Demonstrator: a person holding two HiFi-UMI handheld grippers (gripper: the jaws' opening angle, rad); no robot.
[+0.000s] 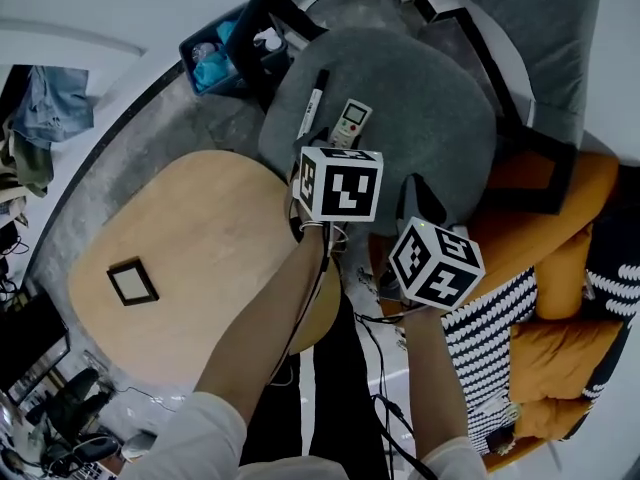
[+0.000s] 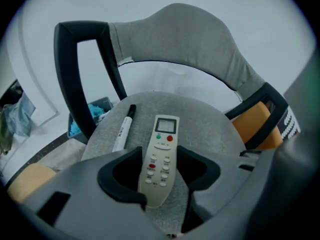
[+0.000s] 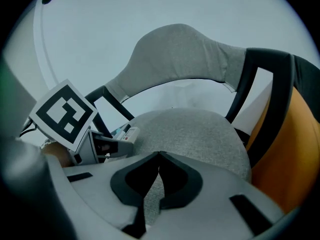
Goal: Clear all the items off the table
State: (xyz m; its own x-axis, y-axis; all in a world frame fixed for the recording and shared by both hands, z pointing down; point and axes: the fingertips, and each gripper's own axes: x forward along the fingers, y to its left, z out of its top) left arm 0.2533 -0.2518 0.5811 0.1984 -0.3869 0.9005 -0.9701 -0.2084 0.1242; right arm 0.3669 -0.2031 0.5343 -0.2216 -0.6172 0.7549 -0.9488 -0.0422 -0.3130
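Observation:
A white remote control [image 2: 160,156] with red and green buttons is clamped between the pads of my left gripper [image 2: 160,155], low over the grey chair seat [image 2: 215,124]. In the head view the remote [image 1: 350,120] sticks out past the left marker cube [image 1: 340,183]. A white marker pen [image 2: 123,128] with a black cap lies on the seat just left of it. My right gripper [image 3: 159,156] hangs over the near part of the same seat, its jaws closed on nothing. A small black-framed rectangle [image 1: 132,281] lies on the round wooden table [image 1: 200,238].
A blue bin [image 1: 210,58] with cloths stands on the floor beyond the chair. The chair's black armrests [image 2: 82,69] and grey backrest [image 2: 175,39] ring the seat. Orange cushions [image 1: 560,268] and a striped cloth [image 1: 490,328] lie to the right. Cables hang below my arms.

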